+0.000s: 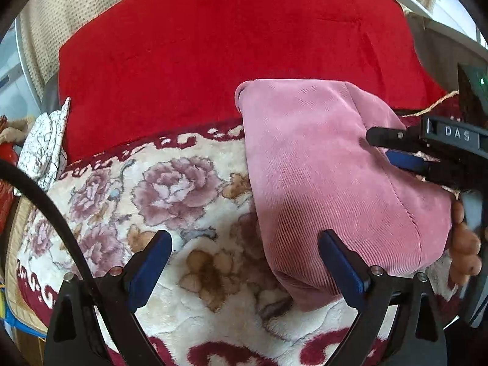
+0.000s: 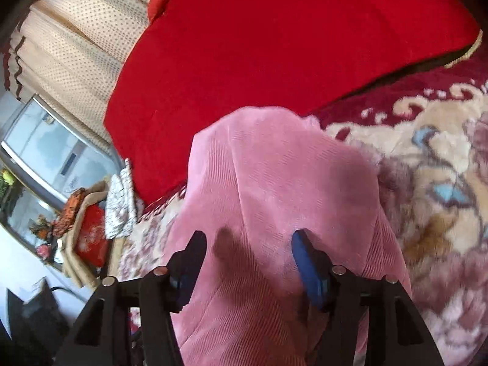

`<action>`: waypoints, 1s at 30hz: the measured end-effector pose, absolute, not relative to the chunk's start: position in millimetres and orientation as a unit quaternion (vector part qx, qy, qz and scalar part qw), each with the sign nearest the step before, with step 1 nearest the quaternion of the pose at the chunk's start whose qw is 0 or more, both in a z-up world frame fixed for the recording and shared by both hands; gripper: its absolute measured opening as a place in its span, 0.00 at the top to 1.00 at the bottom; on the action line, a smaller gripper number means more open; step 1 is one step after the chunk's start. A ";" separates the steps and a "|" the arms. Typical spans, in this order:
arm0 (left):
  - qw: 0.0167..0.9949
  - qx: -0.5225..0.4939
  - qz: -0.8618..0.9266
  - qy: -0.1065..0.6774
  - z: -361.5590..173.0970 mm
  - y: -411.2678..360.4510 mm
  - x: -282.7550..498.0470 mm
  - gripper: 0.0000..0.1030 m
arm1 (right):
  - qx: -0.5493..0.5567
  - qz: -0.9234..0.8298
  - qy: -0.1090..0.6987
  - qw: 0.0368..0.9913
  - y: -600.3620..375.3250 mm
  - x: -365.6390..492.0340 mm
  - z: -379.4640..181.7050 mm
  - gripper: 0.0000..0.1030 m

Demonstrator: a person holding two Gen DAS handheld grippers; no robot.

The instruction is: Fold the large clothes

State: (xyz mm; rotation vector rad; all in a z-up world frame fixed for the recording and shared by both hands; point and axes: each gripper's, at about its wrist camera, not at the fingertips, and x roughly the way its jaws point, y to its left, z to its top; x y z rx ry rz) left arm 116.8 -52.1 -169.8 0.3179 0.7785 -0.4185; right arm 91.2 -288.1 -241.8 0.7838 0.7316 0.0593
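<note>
A pink corduroy garment [image 1: 320,164] lies folded into a thick bundle on a floral plush blanket [image 1: 170,189]. My left gripper [image 1: 247,244] stands open at the bundle's near left corner. Its right finger [image 1: 335,250] rests against the pink cloth and its left finger hangs over the blanket. My right gripper [image 1: 376,146] comes in from the right over the bundle's top. In the right wrist view the pink garment [image 2: 274,177] fills the middle. The right gripper [image 2: 248,244] has its jaws apart just above the cloth, pinching nothing. A hand [image 1: 463,244] shows by the bundle's right edge.
A bright red blanket [image 1: 228,45] covers the far half of the bed. A beige dotted curtain [image 2: 76,39] hangs behind it. A white crackle-patterned cloth [image 1: 45,146] lies at the left edge, near a black cable [image 1: 39,195]. Cluttered shelves [image 2: 61,222] stand at the left.
</note>
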 end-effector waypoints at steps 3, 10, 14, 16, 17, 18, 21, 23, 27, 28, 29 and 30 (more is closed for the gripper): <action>0.895 0.171 -0.202 0.359 -170.0 -54.3 113.0 0.05 | 0.367 0.025 0.337 0.867 -287.4 87.1 -233.2 0.39; 0.899 0.151 -0.199 0.360 -172.3 -50.9 112.2 0.05 | 0.329 -0.002 0.329 0.885 -284.1 83.7 -223.0 0.38; 0.901 0.160 -0.196 0.353 -171.8 -53.3 110.9 0.05 | 0.324 -0.012 0.361 0.874 -281.7 92.2 -238.9 0.39; 0.902 0.166 -0.193 0.349 -171.5 -55.0 109.7 0.05 | 0.309 -0.017 0.361 0.880 -278.3 91.0 -237.1 0.40; 0.902 0.167 -0.193 0.348 -171.5 -55.5 109.2 0.05 | 0.304 -0.019 0.362 0.881 -276.6 90.8 -237.2 0.40; 0.902 0.167 -0.193 0.348 -171.5 -55.5 109.3 0.05 | 0.299 -0.021 0.362 0.883 -275.3 90.6 -237.5 0.40; 0.902 0.159 -0.193 0.352 -171.9 -54.5 110.7 0.05 | 0.293 -0.023 0.362 0.885 -273.2 90.2 -237.4 0.40; 0.902 0.157 -0.192 0.353 -172.1 -54.8 110.7 0.05 | 0.291 -0.028 0.364 0.884 -271.9 91.0 -237.4 0.40; 0.903 0.160 -0.191 0.352 -172.0 -56.0 110.3 0.05 | 0.284 -0.031 0.365 0.886 -269.8 90.4 -236.5 0.40; 0.902 0.159 -0.191 0.352 -172.0 -56.0 110.5 0.05 | 0.282 -0.032 0.366 0.886 -269.2 91.3 -236.5 0.40; 0.902 0.158 -0.191 0.353 -172.1 -55.9 110.8 0.05 | 0.281 -0.033 0.366 0.887 -269.1 91.6 -236.4 0.40; 0.902 0.157 -0.191 0.354 -172.0 -55.6 111.0 0.05 | 0.279 -0.033 0.366 0.887 -268.7 91.7 -236.3 0.40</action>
